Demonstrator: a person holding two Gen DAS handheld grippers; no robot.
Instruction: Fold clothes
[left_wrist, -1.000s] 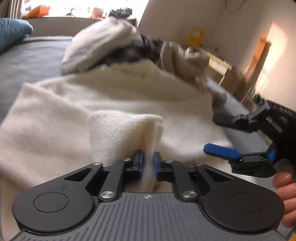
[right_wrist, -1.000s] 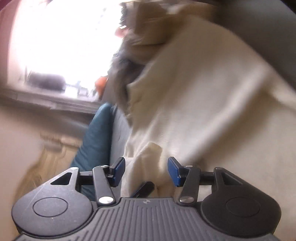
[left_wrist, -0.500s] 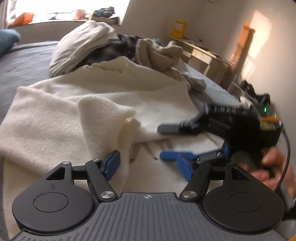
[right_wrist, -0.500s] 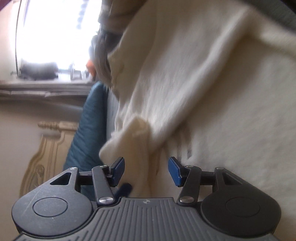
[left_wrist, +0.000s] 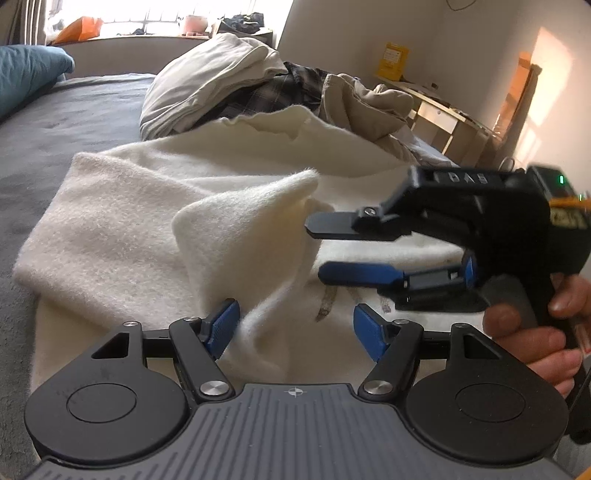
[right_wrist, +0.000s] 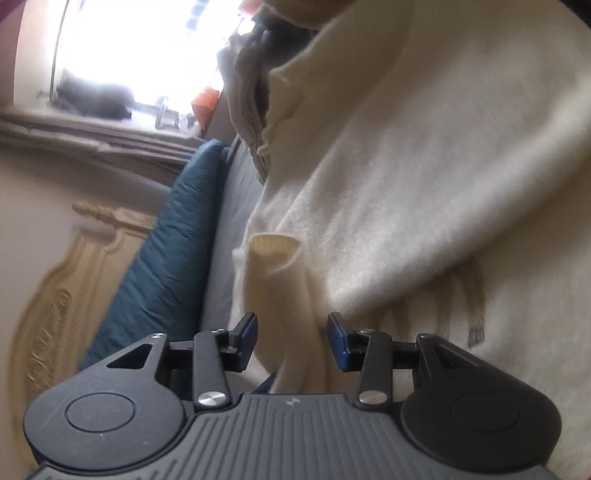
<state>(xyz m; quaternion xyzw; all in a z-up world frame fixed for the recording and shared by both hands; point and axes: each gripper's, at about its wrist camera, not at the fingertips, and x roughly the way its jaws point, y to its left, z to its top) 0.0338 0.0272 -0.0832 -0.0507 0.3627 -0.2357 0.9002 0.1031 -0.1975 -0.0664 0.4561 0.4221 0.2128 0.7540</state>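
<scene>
A cream fleece sweater (left_wrist: 155, 206) lies spread on a grey bed (left_wrist: 55, 110); it also fills the right wrist view (right_wrist: 424, 177). A raised fold of it (left_wrist: 251, 229) stands up in the middle. My left gripper (left_wrist: 295, 326) is open, its pads on either side of the base of that fold. My right gripper (left_wrist: 317, 247) comes in from the right, turned on its side, open, its tips beside the fold. In its own view the right gripper (right_wrist: 291, 338) is open around a sleeve with its cuff (right_wrist: 273, 245) showing.
A pile of beige and plaid clothes (left_wrist: 258, 88) lies behind the sweater. A teal pillow (left_wrist: 26, 74) is at the bed's far left, by a carved headboard (right_wrist: 74, 295). A wooden desk (left_wrist: 443, 114) stands at the right wall.
My left gripper has let go of the sweater fold and opened wide. My right gripper moved left, in toward the standing fold, staying open.
</scene>
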